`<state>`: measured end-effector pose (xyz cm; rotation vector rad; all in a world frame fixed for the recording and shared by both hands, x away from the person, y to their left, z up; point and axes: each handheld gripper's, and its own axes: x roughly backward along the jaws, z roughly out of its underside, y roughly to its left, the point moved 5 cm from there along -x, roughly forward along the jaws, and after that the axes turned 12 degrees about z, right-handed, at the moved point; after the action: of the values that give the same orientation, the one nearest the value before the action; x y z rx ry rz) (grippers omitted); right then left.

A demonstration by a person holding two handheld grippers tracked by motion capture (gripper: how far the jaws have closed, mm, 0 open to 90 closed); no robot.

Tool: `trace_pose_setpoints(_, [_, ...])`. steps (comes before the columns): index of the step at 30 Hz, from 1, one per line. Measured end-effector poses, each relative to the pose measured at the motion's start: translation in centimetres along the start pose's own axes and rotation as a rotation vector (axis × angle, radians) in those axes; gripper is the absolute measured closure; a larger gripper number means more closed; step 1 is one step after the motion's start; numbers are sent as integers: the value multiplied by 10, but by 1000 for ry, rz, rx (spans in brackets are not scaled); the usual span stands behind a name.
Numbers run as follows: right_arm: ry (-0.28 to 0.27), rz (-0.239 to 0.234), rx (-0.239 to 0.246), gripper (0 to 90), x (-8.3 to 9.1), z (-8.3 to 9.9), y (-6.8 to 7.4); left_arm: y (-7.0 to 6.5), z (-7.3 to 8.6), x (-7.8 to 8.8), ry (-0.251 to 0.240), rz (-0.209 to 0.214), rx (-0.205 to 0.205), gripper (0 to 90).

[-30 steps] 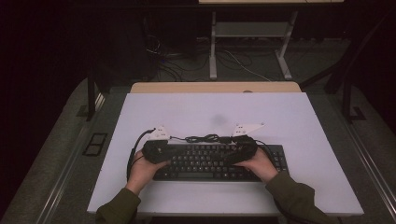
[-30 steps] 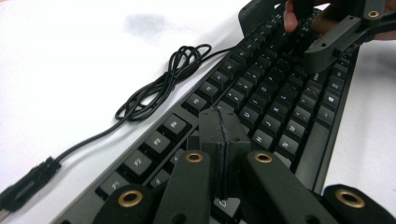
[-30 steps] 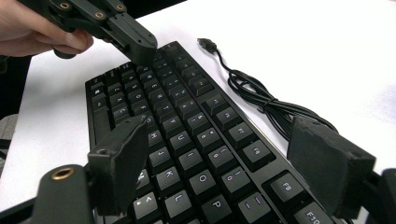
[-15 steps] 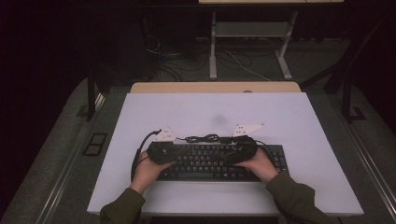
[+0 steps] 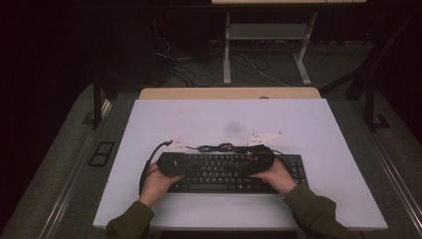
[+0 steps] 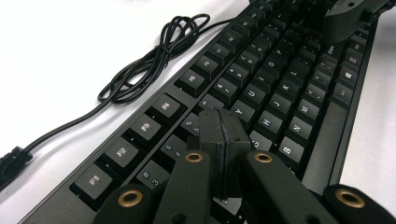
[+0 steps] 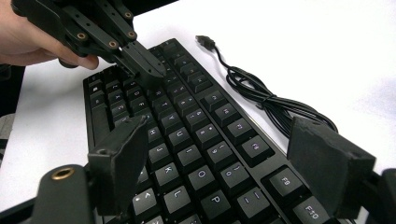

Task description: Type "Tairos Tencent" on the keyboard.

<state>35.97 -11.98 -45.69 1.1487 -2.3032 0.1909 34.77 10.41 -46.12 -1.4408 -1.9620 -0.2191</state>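
- A black keyboard (image 5: 226, 173) lies flat near the front edge of a white table (image 5: 308, 124), its long side running left to right in front of the person.
- The left gripper (image 6: 223, 140) hangs over the left half of the keyboard. Its two black jaws are pressed flat together with nothing between them, and the tip sits just above — or on — the keys near the T and Y; whether it touches cannot be told.
- In the right gripper view the same closed tip points down at the upper letter rows, with the person's left hand (image 7: 28, 39) behind it.
- The right gripper (image 7: 219, 163) is over the right half of the keyboard. Its jaws stand wide apart, one on each side of the key rows, and grip nothing.
- The keyboard's black cable (image 6: 149, 65) lies in a loose coil on the table just behind the keyboard's far edge, with its USB plug (image 7: 205, 41) resting free on the white surface.
- In the high view both hands — left hand (image 5: 157, 181), right hand (image 5: 276, 174) — rest at the keyboard's two ends, in olive-green sleeves (image 5: 318, 214).
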Motion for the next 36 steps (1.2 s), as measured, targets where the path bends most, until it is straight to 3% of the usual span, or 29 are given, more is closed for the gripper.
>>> trace_pose_setpoints(16, [-1,3,4,204,-1,0,-1,1,2,-3,25,1,-3,892])
trace_pose_setpoints(21, [-1,5,5,204,0,0,0,2,4,-6,25,6,13,893])
trace_pose_setpoints(27, [-1,5,5,204,-1,0,-1,2,3,-4,37,4,-2,893])
trace_pose_setpoints(36, [0,5,2,204,-1,1,-1,0,1,-3,13,1,6,892])
